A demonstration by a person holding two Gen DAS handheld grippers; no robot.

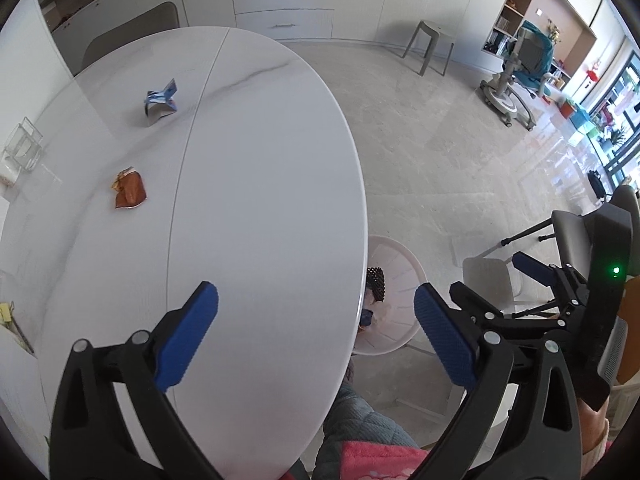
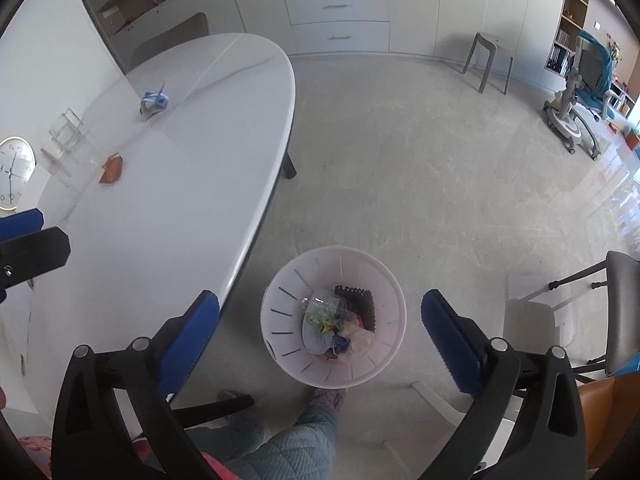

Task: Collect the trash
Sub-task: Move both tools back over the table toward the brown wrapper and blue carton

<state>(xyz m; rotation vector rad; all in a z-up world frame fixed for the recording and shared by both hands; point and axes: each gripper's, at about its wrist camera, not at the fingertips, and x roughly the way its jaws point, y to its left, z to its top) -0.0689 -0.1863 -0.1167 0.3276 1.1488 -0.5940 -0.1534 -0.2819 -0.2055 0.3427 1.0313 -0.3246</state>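
Note:
A crumpled orange wrapper [image 1: 129, 189] and a folded blue-and-white packet [image 1: 161, 101] lie on the white oval table [image 1: 256, 184]; both also show in the right wrist view, wrapper [image 2: 112, 169] and packet [image 2: 154, 104]. A white slotted trash basket [image 2: 276, 320] stands on the floor by the table's edge, holding a clear bottle, a black mesh piece and other scraps. My left gripper [image 1: 316, 328] is open and empty over the table's near edge. My right gripper [image 2: 320, 332] is open and empty above the basket; it also shows in the left wrist view [image 1: 480, 280].
A clear acrylic holder [image 1: 22, 148] and a round clock [image 2: 14, 172] stand at the table's left side. A grey stool [image 2: 490, 60], a blue-and-grey child's chair [image 2: 580, 92] and a folding chair [image 2: 616, 312] stand on the floor. The person's legs are below the grippers.

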